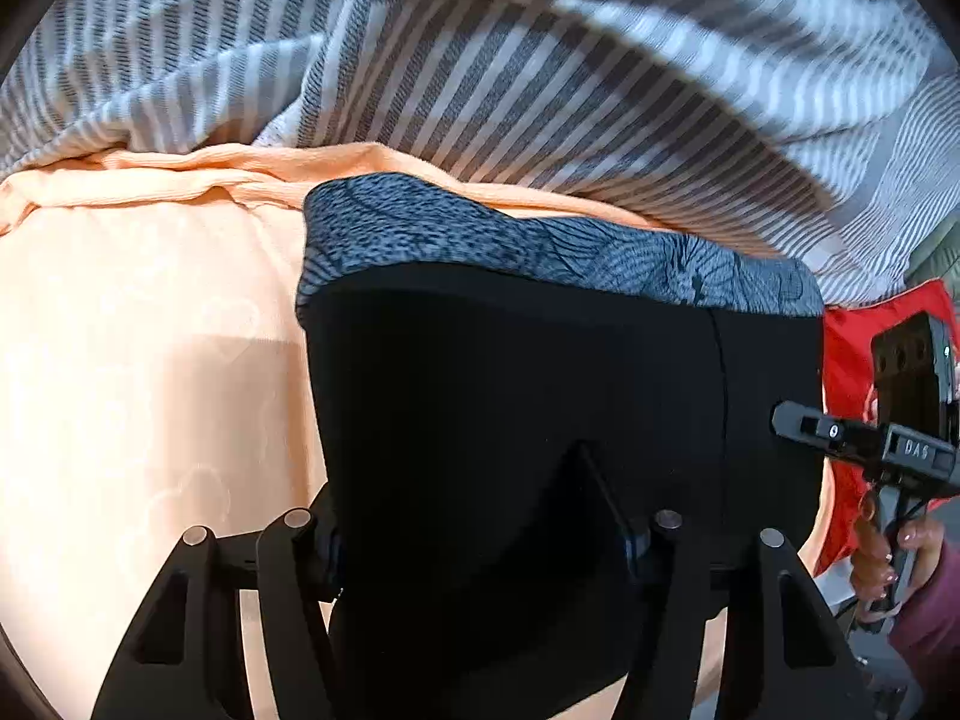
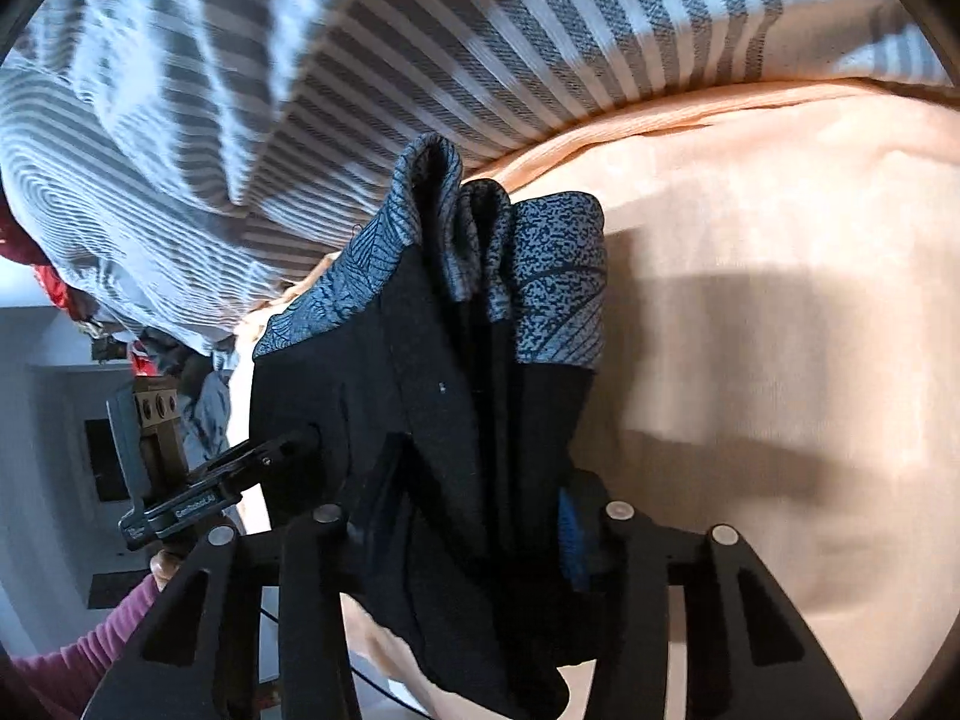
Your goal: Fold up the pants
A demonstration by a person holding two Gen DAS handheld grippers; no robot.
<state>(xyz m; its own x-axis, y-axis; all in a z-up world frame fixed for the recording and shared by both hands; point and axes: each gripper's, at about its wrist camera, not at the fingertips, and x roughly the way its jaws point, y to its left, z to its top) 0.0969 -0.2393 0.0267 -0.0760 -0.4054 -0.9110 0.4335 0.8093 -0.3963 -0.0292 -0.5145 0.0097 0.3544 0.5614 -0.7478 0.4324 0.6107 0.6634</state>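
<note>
Gripping pants — both tools, lifted

One pair of black pants, two tongs, one striped blanket, one peach sheet

right wrist view. black pants with a grey leaf-patterned band hang bunched between the fingers of the right gripper, which is closed on the fabric. the left gripper meets the pants' left edge. behind lie a peach sheet and a grey-and-white striped blanket.
</note>
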